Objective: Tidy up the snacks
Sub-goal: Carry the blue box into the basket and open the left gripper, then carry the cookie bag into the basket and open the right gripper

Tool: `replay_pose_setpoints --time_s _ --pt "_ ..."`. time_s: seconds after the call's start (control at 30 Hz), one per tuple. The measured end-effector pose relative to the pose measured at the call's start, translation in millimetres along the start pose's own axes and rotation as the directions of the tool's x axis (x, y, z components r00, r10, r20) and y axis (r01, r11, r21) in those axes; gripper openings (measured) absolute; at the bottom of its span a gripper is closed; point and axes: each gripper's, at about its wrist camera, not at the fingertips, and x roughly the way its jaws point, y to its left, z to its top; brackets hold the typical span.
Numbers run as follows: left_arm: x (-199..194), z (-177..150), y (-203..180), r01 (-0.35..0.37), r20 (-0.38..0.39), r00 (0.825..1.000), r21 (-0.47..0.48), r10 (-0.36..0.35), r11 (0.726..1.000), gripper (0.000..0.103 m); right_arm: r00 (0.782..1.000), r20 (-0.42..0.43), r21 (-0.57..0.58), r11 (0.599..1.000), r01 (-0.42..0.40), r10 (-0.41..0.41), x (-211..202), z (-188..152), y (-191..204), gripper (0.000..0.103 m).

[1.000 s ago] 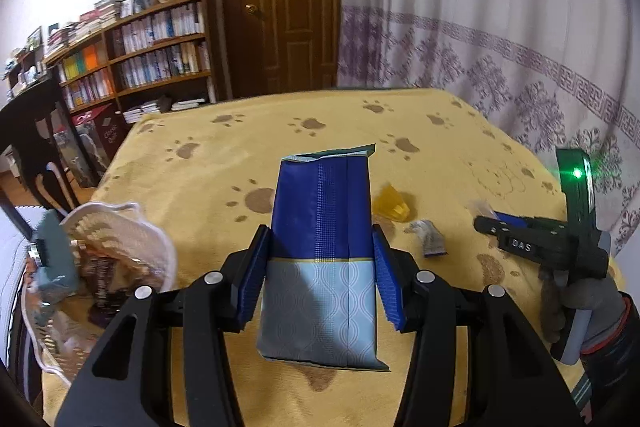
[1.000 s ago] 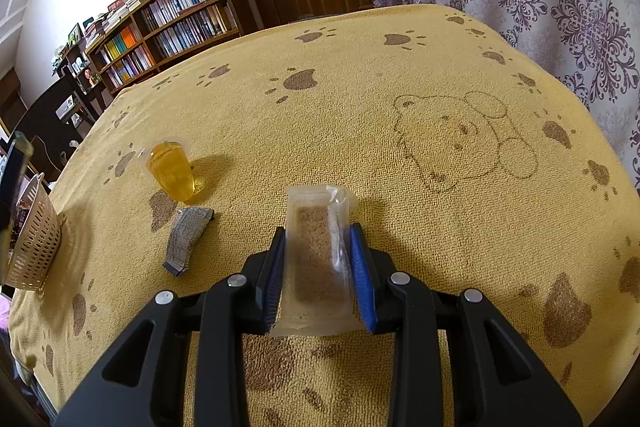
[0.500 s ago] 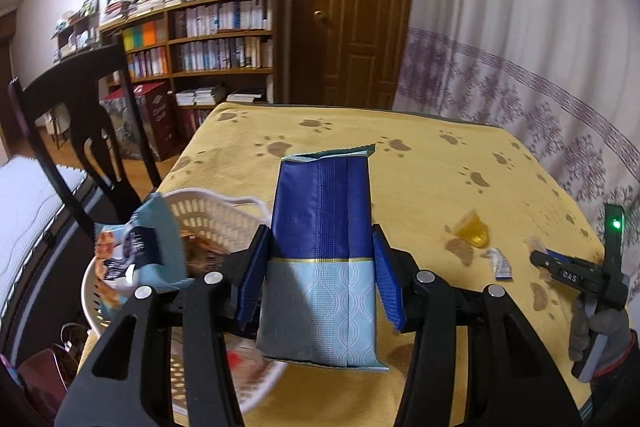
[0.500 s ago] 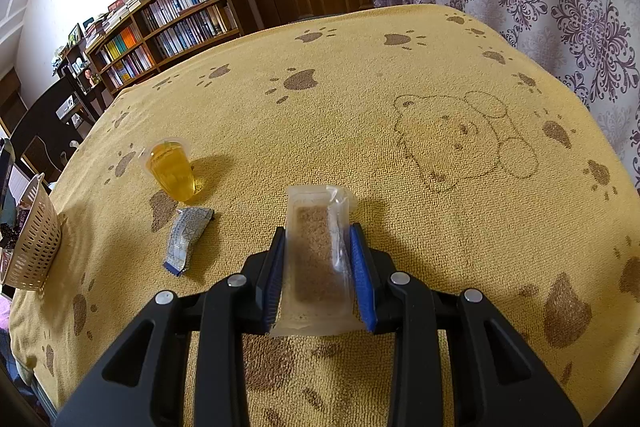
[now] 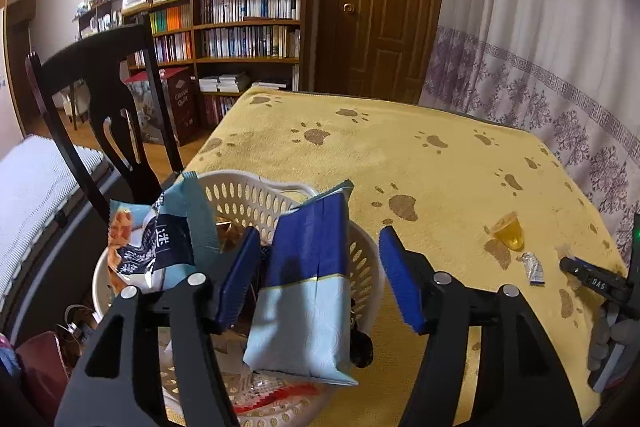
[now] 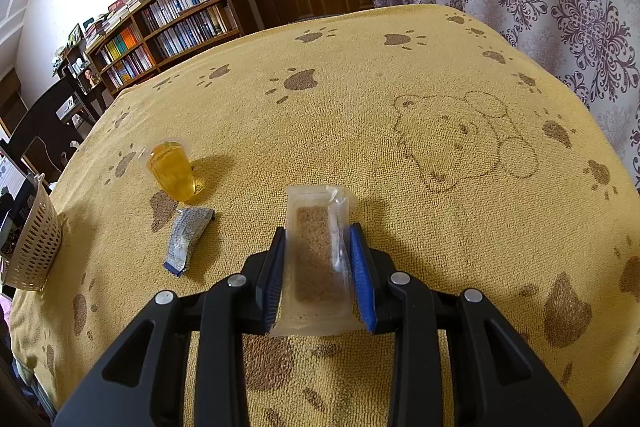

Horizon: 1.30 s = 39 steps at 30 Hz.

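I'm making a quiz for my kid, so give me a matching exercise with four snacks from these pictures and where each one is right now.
Things:
1. blue snack bag
2. clear-wrapped cereal bar
3. yellow jelly cup
4. small blue-and-white packet

Places:
A. lying on the tablecloth just in front of the jelly cup
B. clamped in the right tool
C. over the white basket, between the open fingers of the left tool
D. standing on the tablecloth, free

Pairs: 1-C, 2-B, 3-D, 4-A

Likely home — bookshelves [image 5: 240, 27], curtains [image 5: 540, 47], chair [image 5: 104, 107]
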Motion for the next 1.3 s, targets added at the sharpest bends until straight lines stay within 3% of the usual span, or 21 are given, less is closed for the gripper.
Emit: replay_pose_setpoints --time_s 0.3,0.8,1.07,1.3 --pt "-13 0 0 -0.031 0.035 0.999 -0.010 0.032 0.999 0.068 1.000 0.000 0.000 1.000 0.000 0.000 0 0 -1 0.031" --pt "-50 2 -10 0.020 0.125 0.992 0.007 -0.021 1.000 0.076 1.000 0.001 0.012 1.000 -0.016 0.016 -1 0 -1 0.030" --pt "-72 8 3 0.019 0.180 0.984 -0.024 -0.015 1.000 0.077 0.994 -0.015 0.104 0.989 -0.108 0.110 -4 3 -13 0.030" --pt "-89 12 16 0.013 0.216 0.976 -0.053 -0.002 0.999 0.077 0.965 0.000 0.189 0.947 -0.259 0.264 -17 9 -12 0.030"
